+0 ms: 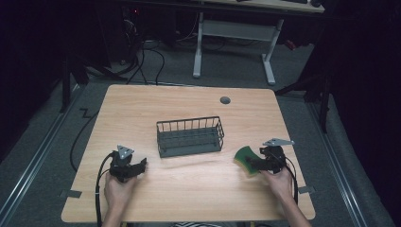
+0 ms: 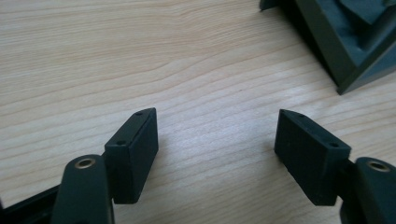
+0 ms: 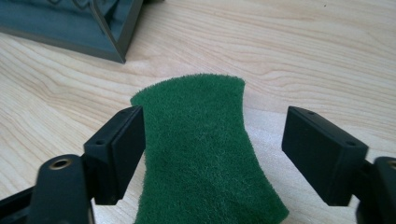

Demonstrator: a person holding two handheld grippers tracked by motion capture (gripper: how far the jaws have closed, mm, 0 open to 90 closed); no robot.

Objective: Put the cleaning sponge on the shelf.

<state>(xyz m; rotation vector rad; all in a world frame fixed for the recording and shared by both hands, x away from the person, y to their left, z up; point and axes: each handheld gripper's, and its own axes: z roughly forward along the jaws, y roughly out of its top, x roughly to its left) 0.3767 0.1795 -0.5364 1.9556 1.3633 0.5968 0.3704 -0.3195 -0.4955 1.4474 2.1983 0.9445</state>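
A green scouring sponge (image 1: 245,158) lies flat on the wooden table, right of a dark wire basket (image 1: 190,137). My right gripper (image 1: 257,163) is open around the sponge (image 3: 205,149): its jaws stand wide on either side, the left jaw touching the sponge's edge and the right jaw well apart from it. At the table's front left my left gripper (image 1: 137,168) is also open, nothing but bare wood between its pads (image 2: 135,149). A corner of the basket (image 2: 345,42) lies ahead and to its right.
The basket's corner (image 3: 93,28) lies just beyond the sponge to the left. A round grommet (image 1: 225,100) is set in the table's far side. Beyond the table stand a white desk frame (image 1: 236,33) and floor cables.
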